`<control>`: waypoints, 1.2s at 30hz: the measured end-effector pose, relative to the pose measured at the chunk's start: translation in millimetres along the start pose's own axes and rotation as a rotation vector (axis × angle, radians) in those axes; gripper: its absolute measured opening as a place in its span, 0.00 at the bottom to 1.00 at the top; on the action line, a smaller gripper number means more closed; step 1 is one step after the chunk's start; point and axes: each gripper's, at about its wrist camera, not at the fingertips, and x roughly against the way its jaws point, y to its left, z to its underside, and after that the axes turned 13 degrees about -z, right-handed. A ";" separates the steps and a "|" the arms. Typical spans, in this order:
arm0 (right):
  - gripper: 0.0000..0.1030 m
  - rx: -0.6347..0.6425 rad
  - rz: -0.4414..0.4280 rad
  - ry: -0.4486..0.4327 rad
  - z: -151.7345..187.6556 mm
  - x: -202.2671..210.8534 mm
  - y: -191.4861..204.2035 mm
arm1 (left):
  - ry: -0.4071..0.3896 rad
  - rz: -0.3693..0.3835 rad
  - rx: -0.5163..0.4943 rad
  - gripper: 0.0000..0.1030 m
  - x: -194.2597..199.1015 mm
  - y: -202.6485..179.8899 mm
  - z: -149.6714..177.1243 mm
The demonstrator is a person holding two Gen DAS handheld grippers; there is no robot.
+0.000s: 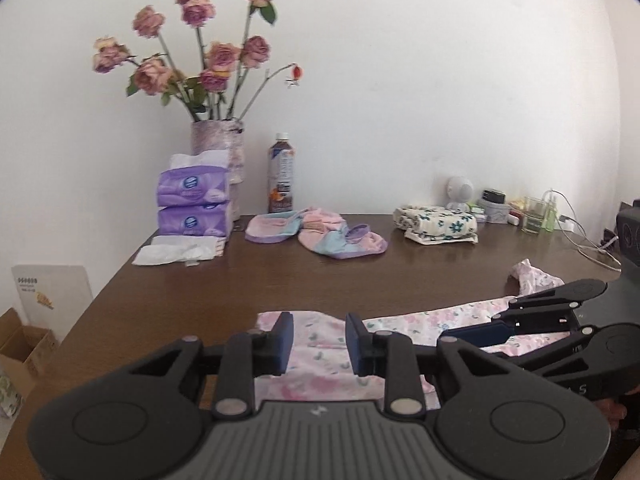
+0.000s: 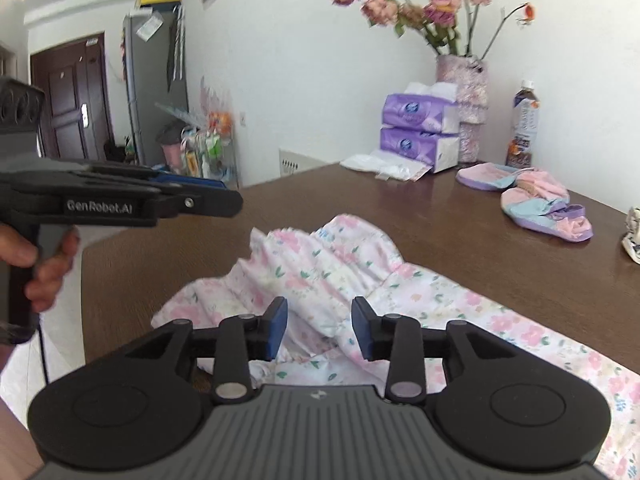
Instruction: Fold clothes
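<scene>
A white garment with a pink flower print (image 1: 320, 380) lies rumpled on the brown table (image 1: 240, 280) near its front edge. My left gripper (image 1: 320, 344) hovers just above the cloth, open, and no fabric is pinched between its blue pads. In the right wrist view the same garment (image 2: 320, 264) spreads out with a bunched fold in the middle. My right gripper (image 2: 320, 328) stands open over that fold, its pads clear of the cloth. Each gripper shows in the other's view: the right one (image 1: 488, 322) from the side, and the left one (image 2: 228, 194) held by a hand (image 2: 44, 264).
At the back stand a vase of dried roses (image 1: 218, 148), two purple tissue packs (image 1: 194, 204) and a bottle (image 1: 282, 174). Pink-and-blue clothes (image 1: 320, 232) and a folded flower-print cloth (image 1: 438, 222) lie nearby. Small jars and a white cable (image 1: 588, 248) are far right. A cardboard box (image 1: 24, 348) sits below the table's left edge.
</scene>
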 end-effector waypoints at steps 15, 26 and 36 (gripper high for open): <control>0.34 -0.195 0.261 -0.012 39.2 59.2 -63.4 | 0.058 0.041 -0.485 0.37 -18.3 -65.9 36.0; 0.34 -0.193 0.251 -0.013 46.8 64.9 -59.2 | 0.081 0.023 -0.642 0.03 -26.4 -68.7 42.7; 0.34 -0.222 0.293 -0.023 54.5 80.1 -66.2 | 0.031 0.139 -0.464 0.56 -9.0 -63.8 14.7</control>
